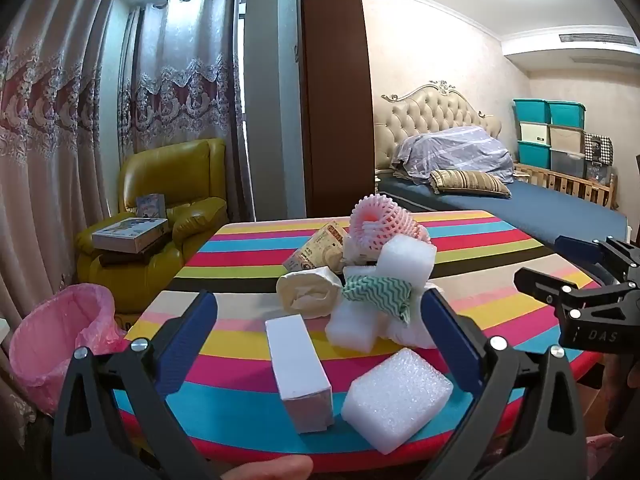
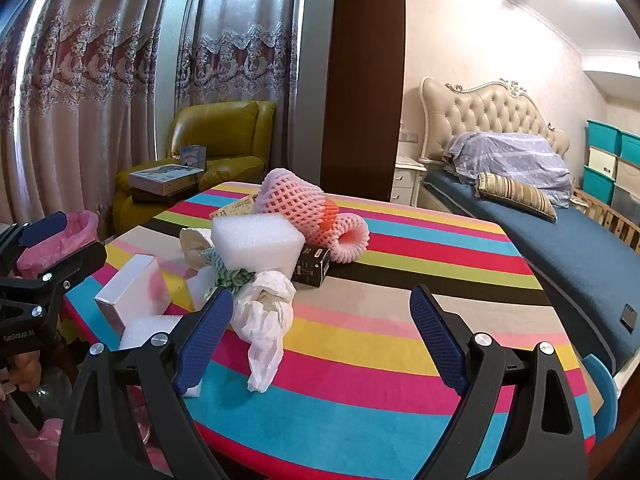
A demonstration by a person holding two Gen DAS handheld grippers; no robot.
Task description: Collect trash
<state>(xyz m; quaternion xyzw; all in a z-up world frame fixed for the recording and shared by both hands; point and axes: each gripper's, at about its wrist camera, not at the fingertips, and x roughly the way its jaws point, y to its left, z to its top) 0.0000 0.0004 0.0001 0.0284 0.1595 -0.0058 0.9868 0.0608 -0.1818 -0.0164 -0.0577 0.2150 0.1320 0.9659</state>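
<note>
Both grippers hang empty over the striped bench (image 1: 248, 240), the left gripper (image 1: 320, 336) and the right gripper (image 2: 322, 332) each spread wide. The trash sits mid-bench: white box (image 1: 298, 372), foam block (image 1: 396, 398), pink fruit net (image 2: 308, 208), crumpled tissue (image 2: 264, 316). A pink-lined bin (image 1: 52, 336) stands beside the bench.

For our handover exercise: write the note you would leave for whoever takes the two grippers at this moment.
Left gripper: jaws open, empty, facing the white box and foam block.
Right gripper: jaws open, empty, near the crumpled white paper.
All trash lies piled on the striped table, including the pink fruit net and black box.
The pink-lined bin stands at the table's left.
Nothing is gripped; every piece on the table is left to do.
</note>
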